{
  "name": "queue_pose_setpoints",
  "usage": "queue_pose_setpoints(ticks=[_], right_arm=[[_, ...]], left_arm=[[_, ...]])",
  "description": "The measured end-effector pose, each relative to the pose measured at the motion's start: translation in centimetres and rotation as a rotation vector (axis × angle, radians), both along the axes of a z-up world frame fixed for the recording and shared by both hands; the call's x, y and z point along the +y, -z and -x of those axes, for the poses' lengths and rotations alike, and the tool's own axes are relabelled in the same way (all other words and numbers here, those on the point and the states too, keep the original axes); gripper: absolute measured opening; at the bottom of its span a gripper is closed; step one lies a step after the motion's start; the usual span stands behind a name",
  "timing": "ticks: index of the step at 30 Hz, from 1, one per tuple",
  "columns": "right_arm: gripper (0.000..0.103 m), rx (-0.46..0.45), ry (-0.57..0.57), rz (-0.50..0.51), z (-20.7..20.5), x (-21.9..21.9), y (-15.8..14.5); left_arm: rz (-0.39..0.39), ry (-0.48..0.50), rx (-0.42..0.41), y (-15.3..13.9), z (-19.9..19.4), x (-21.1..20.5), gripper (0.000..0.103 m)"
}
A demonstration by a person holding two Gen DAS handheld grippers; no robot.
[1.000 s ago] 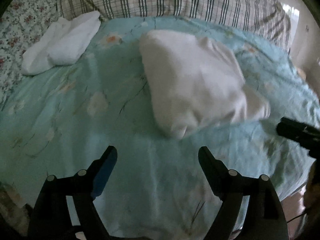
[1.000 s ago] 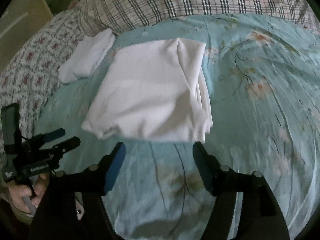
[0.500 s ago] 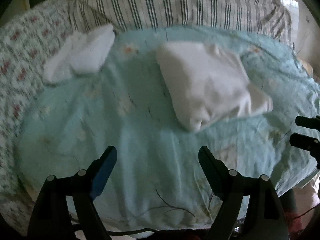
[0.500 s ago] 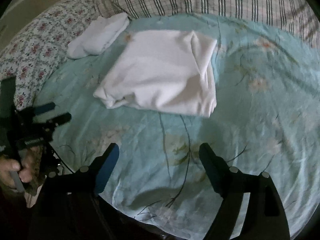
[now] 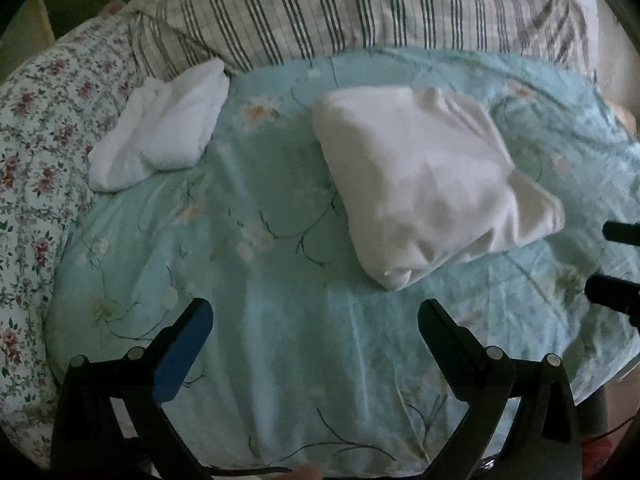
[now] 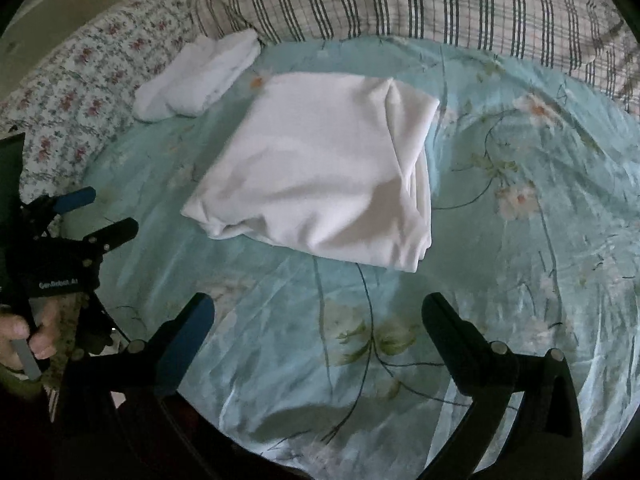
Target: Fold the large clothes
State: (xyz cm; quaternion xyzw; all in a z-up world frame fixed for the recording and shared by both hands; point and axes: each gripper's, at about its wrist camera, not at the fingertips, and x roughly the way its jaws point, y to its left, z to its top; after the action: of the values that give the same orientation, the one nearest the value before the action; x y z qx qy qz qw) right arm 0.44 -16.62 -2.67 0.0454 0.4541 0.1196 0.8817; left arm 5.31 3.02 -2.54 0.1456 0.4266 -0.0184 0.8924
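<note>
A folded white garment [image 5: 424, 184] lies on the light blue flowered bed cover [image 5: 280, 320]; it also shows in the right wrist view [image 6: 320, 176]. A second, smaller folded white garment [image 5: 164, 128] lies at the far left by the pillows, also in the right wrist view [image 6: 200, 80]. My left gripper [image 5: 316, 320] is open and empty, held back from the big garment near the bed's front edge. My right gripper [image 6: 320, 316] is open and empty, also short of the garment. The left gripper shows at the left of the right wrist view [image 6: 96, 216].
A striped plaid pillow [image 5: 360, 12] lies across the head of the bed. A flowered pillow or sheet [image 5: 36, 140] lies at the left. The blue cover [image 6: 540, 240] stretches to the right of the garment. The right gripper's fingertips [image 5: 616, 292] show at the right edge.
Both grippers have drawn back from the folded garment toward the bed's front edge, so more of the bed shows. Both stay open. The garments have not moved.
</note>
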Motion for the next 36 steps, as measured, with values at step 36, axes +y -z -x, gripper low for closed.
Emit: queue_pose_setpoints(ticks=[36], right_arm=[[0.103,0.033,-0.036,0.013,-5.3,0.6,-0.8]], left_arm=[[0.03,-0.004,0.015,-0.4,-2.7,0.3,0.102]])
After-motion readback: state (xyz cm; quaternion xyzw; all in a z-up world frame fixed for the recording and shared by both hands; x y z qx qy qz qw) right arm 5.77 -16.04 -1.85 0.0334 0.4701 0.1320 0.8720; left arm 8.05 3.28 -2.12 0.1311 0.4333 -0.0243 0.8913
